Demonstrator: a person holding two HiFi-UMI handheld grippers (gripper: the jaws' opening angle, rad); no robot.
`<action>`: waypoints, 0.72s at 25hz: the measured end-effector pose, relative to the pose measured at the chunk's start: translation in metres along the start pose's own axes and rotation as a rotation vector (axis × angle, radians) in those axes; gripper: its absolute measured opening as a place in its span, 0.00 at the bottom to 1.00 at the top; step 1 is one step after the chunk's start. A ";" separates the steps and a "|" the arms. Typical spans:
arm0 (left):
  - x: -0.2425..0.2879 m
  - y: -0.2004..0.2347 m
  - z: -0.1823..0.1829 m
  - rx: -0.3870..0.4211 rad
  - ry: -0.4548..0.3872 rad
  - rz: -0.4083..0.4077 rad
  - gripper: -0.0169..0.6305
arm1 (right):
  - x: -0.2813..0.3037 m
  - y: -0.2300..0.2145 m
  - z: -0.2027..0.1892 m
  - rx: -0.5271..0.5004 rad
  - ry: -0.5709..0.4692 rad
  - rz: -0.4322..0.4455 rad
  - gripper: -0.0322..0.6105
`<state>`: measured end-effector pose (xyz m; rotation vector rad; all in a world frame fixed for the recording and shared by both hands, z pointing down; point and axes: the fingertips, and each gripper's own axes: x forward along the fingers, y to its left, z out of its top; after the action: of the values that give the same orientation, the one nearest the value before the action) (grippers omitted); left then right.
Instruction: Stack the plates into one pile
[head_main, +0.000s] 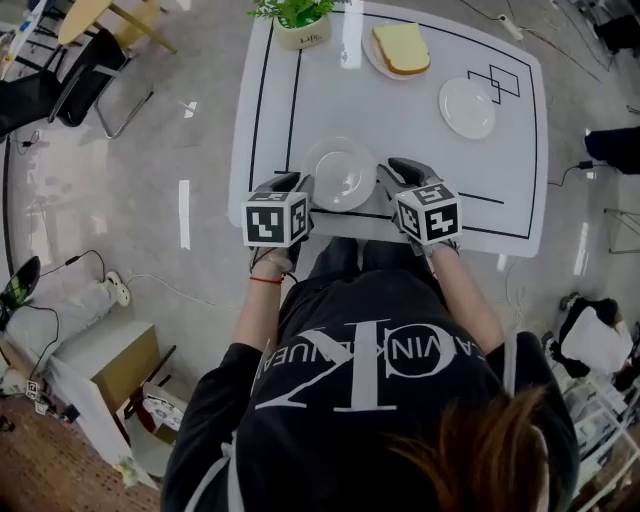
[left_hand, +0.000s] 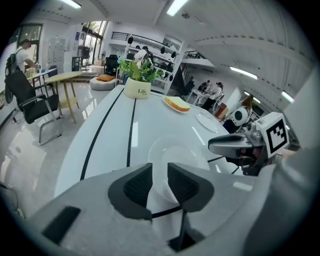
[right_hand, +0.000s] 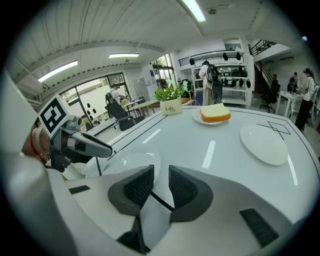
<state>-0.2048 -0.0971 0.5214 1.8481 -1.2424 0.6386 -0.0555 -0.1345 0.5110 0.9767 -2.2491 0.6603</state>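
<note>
Three plates on the worktop (head_main: 330, 100), all apart, no pile yet.
- Near plate (head_main: 340, 173): at the front edge, flanked by both claws.
- Far plate (head_main: 467, 107): well off to the right, beside the drawn squares (head_main: 497, 82).
- Bread plate (head_main: 368, 50): at the back edge, carrying a slice of bread (head_main: 401, 48), near the plant pot (head_main: 302, 32).

Left claw (left_hand: 160, 170): narrow gap between the pads, rim of the near plate lined up in the gap, no visible pinch. Right claw (right_hand: 160, 172): similar narrow gap, only bare worktop in it, near plate just to its left. Reading both as holding nothing.

Handling, as a guess only:
- Looks like glossy white ceramic or melamine: stiff, smooth, slippery under hard pads.
- Probably light enough for one claw, but likely to droop from a one-sided rim hold.
- Fragile: may chip if dropped or knocked rim to rim.

Where to grab: at the raised rim, one pad over and one under, deep enough to get past the lip. Safer with a claw on each side of the rim. Lift level, lower flat, avoid sliding glaze on glaze. Bread plate awkward: best on top of the pile, or cleared first.
</note>
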 end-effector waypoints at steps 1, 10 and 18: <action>0.001 -0.006 0.004 0.003 -0.005 -0.019 0.18 | -0.004 -0.004 0.001 0.006 -0.007 -0.007 0.20; 0.031 -0.085 0.028 0.057 0.006 -0.184 0.18 | -0.048 -0.073 -0.011 0.095 -0.046 -0.096 0.20; 0.068 -0.147 0.065 0.042 -0.029 -0.200 0.14 | -0.076 -0.147 -0.012 0.148 -0.067 -0.117 0.20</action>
<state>-0.0439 -0.1575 0.4880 1.9926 -1.0516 0.5334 0.1037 -0.1800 0.4971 1.2087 -2.2059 0.7606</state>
